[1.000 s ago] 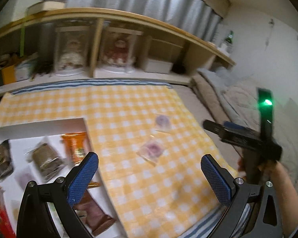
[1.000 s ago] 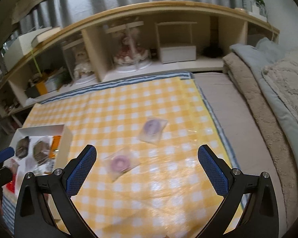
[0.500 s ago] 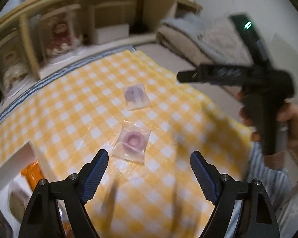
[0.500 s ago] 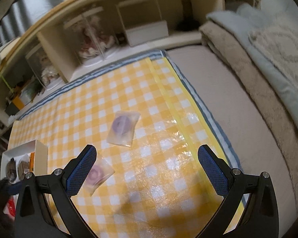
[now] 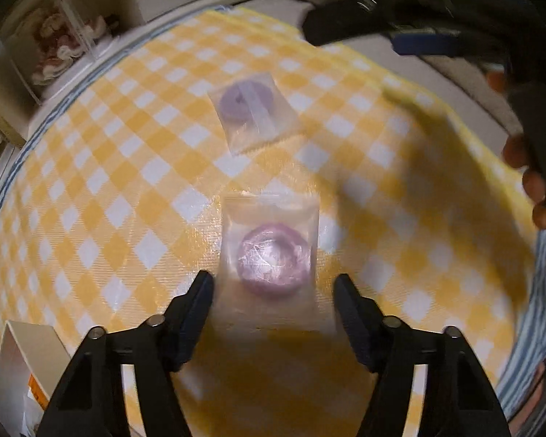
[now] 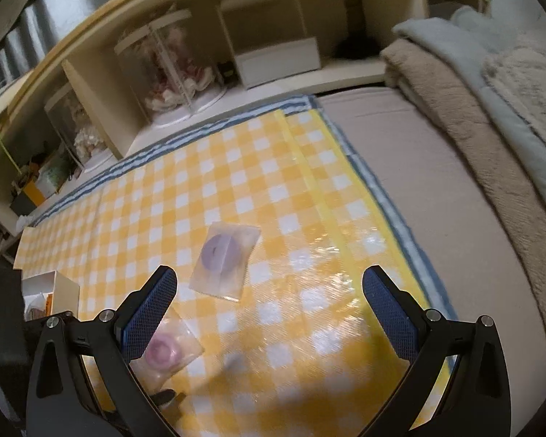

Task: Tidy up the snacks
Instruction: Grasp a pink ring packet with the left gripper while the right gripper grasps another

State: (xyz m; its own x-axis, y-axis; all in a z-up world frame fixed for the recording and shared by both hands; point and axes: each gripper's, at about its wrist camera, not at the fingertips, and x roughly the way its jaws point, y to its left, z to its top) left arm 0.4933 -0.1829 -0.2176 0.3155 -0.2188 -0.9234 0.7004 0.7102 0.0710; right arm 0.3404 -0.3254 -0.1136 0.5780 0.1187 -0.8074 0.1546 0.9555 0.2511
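Dropped from the white box [image 5: 25, 357] to straddle the pink doughnut packet [image 5: 271, 255] on the checked cloth [image 5: 127, 182]; left hand-held gripper [image 5: 273, 291] closing, not yet touching. Right hand-held gripper [image 6: 269, 302] spread, empty, near purple packet [image 6: 225, 260]. Pickup step; next needs lower, squeeze.

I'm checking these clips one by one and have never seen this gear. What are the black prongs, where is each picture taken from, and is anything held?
No robot here: a person holds a two-finger claw in each hand, with a camera on each looking along its fingers. The left claw is closing around a bagged pink snack, not yet gripping it. The right claw is open and empty above the yellow checked cloth. A bagged purple snack lies farther on, and a white box stands at the cloth's left edge.
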